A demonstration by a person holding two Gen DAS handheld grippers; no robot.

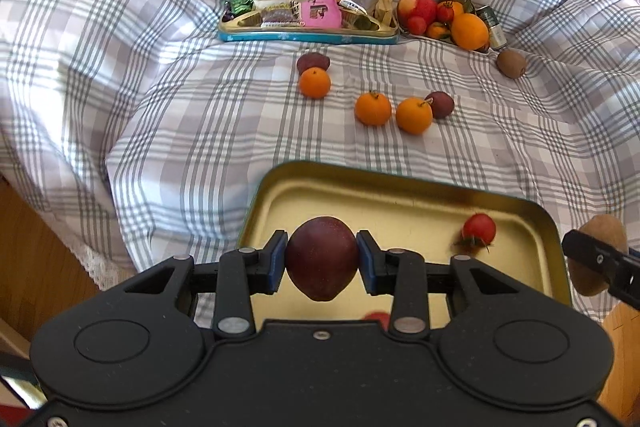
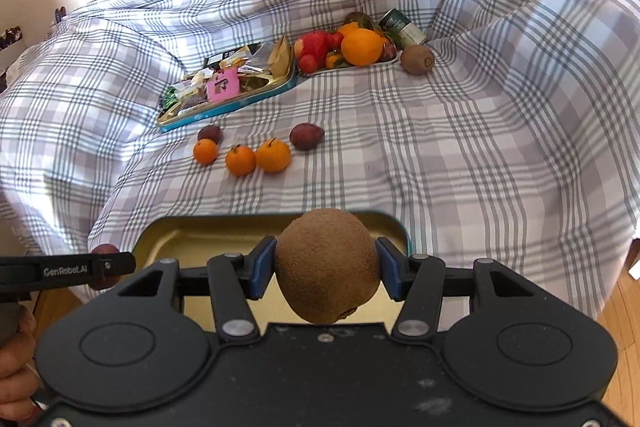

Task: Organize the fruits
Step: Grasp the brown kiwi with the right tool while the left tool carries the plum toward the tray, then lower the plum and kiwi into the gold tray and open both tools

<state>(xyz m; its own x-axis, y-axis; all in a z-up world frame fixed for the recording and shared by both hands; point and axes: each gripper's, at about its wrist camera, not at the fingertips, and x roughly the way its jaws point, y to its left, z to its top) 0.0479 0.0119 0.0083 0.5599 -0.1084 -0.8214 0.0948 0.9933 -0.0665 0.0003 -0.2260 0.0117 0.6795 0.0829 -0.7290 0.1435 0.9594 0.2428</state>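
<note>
We carry a plum (image 1: 322, 258) and kiwi (image 2: 327, 265), each clenched between fingers, over the tin (image 1: 400, 205); next, release beside the tomato (image 1: 479, 229) at 3 o'clock.

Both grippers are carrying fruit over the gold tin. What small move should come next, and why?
Probably lower the left gripper and release its passion fruit into the tin. The fruit hangs over the tin floor, bare apart from a tomato at the side. The right gripper with its kiwi can follow.
</note>
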